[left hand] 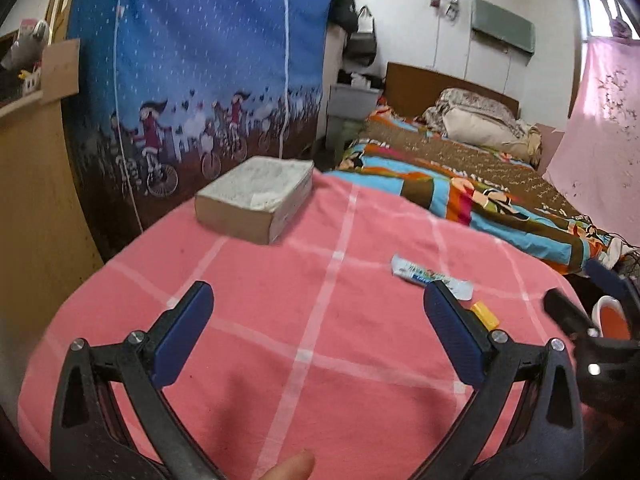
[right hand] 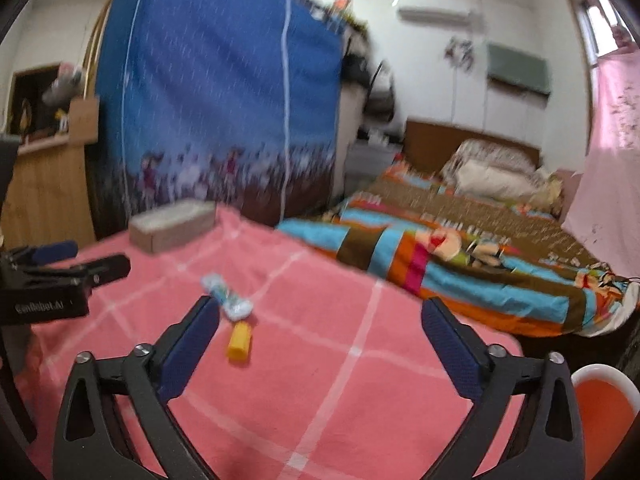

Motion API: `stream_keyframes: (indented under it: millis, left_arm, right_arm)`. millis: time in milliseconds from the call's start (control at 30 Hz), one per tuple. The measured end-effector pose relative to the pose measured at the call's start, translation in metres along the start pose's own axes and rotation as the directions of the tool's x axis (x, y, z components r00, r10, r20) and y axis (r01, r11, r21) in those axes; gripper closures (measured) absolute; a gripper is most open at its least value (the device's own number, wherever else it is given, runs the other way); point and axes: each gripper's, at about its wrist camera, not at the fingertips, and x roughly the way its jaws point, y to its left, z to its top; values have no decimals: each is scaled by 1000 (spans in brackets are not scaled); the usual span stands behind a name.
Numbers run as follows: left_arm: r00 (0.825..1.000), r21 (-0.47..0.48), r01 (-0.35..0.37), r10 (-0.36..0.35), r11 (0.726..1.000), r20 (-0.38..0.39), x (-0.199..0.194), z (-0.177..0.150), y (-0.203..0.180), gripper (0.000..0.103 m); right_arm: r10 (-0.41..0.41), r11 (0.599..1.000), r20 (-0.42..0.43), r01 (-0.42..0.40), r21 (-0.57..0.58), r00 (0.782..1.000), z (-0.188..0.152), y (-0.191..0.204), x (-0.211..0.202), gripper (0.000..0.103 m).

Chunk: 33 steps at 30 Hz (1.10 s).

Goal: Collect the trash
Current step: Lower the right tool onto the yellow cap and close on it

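Observation:
A white and blue wrapper (left hand: 430, 276) (right hand: 228, 298) lies on the pink checked cloth (left hand: 320, 320) (right hand: 340, 360). A small yellow piece (left hand: 485, 315) (right hand: 239, 341) lies just beside it. My left gripper (left hand: 318, 316) is open and empty above the cloth, with the wrapper beyond its right finger. My right gripper (right hand: 320, 332) is open and empty, with both pieces near its left finger. The left gripper also shows at the left edge of the right wrist view (right hand: 60, 264).
A tissue box (left hand: 256, 200) (right hand: 172, 226) stands at the cloth's far left. An orange container with a white rim (left hand: 612, 320) (right hand: 604, 404) is at the right edge. A bed with a colourful blanket (left hand: 480, 184) lies beyond. A blue curtain (left hand: 200, 60) hangs behind.

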Motion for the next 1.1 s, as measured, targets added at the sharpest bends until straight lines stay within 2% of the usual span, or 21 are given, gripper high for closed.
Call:
stream_keyframes:
  millis: [33,100,200,333,467,533,633,733,933,1100]
  left_arm:
    - [1000,-1,-1,1,1000,-13,2,0,1,0]
    - [999,-11,1,-2,1000,-43,6,-1,2,0]
    - [996,-32,19,-21,999,-87,14,-1,6,1]
    - [987,-45,49,-55,998,-150,28,-2,6,12]
    - [980,-64,86,-95,994,-173,31,-4,4,18]
    - [978,-70,105,-116,992,-174,31,-4,2,20]
    - [973,-84,135,-148,987,-175,32,-4,0,24]
    - [965,-91,177,-191,980,-180,34,-3,-7,29]
    - [942,-64,253,-260,965,-211,46,0,-41,35]
    - [932,-88,260,-274,962,-236,58,7,-64,39]
  right_arm:
    - [13,1000,-29,-13,-4,999,-1,1,5,17]
    - [53,998,-90,-54,-8,995,-2,6,17,27]
    - [118,993,-137,-120,-6,983,-5,13,23,43]
    - [156,986,-196,-163,-21,968,-9,24,33,59]
    - [189,979,-262,-204,-30,946,-11,31,46,72]
    - [218,972,-294,-235,-24,931,-13,32,51,86]
    - [232,970,-284,-243,-6,930,-12,29,49,89]
    - [221,974,-257,-224,19,941,-12,19,42,89]
    - [138,990,-230,-133,38,963,-16,-14,25,89]
    - [82,996,-228,-70,60,970,-22,-44,14,89]
